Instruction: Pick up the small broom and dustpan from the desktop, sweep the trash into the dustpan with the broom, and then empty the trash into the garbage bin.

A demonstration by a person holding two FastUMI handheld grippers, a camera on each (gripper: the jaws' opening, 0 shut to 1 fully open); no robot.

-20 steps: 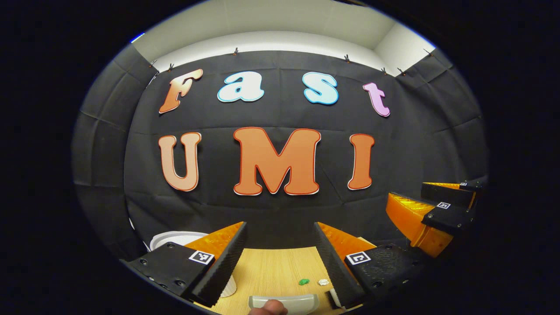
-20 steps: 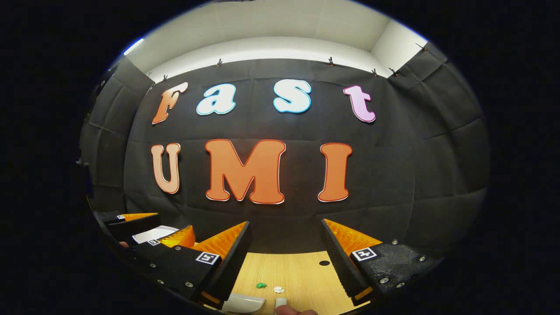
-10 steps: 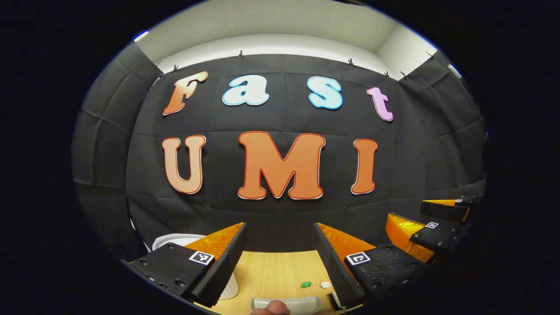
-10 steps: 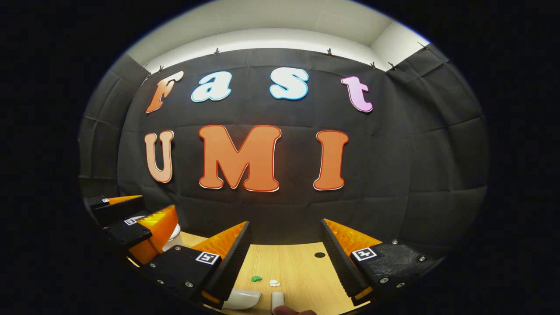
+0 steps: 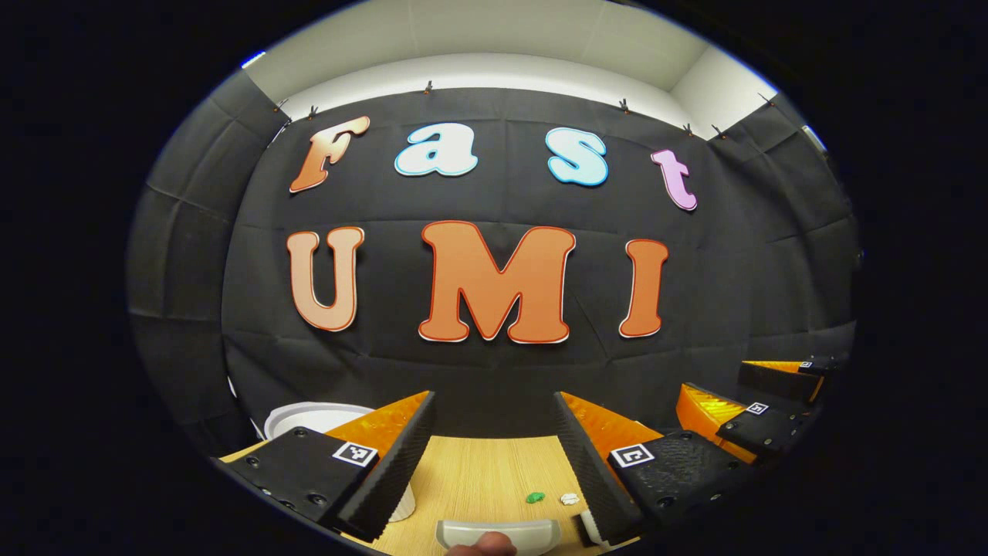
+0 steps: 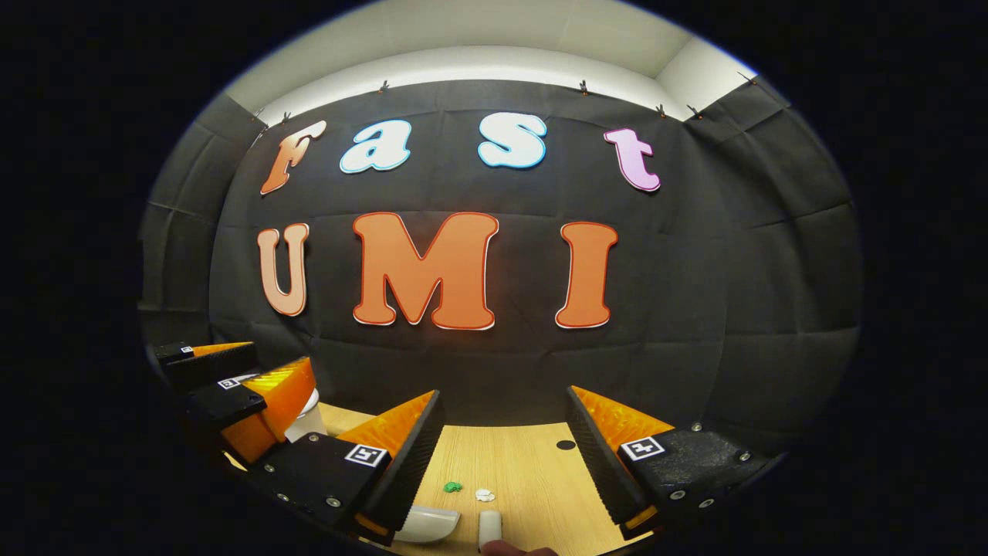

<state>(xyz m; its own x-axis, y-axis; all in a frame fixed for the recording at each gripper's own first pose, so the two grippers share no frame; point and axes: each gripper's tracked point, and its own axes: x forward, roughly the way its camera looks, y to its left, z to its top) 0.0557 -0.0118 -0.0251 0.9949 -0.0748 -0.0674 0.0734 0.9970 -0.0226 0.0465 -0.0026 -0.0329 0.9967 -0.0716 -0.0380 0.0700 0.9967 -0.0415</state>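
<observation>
Left gripper view
Left gripper (image 5: 494,455): fingers are standing wide apart, holding nothing, hovering above the desk (image 5: 486,475).
Dustpan (image 5: 498,533): a pale grey scoop is lying just below and between the fingers, at the near edge.
Trash: a green scrap (image 5: 536,498) and a white scrap (image 5: 570,499) are sitting side by side just ahead of the dustpan, toward the right finger.
Bin (image 5: 312,419): a white tub is peeking out behind the left finger.
Right gripper (image 5: 760,421): it is floating off to the right, level with this one.

Right gripper view
Right gripper (image 6: 505,452): fingers are spread, nothing between them.
Broom (image 6: 489,529): a small white handle end is showing low between the fingers; the bristles are cut off from sight.
Dustpan (image 6: 426,523): it is lying beside the left finger, next to the broom.
Trash: the green (image 6: 452,487) and white (image 6: 485,494) bits are lying just beyond both tools.

Step in hand: reaching for the tools, I judge; neither is gripped yet.
Doing it well: each gripper is needing to tip down and drop over its own handle, staying clear of the scraps.
</observation>
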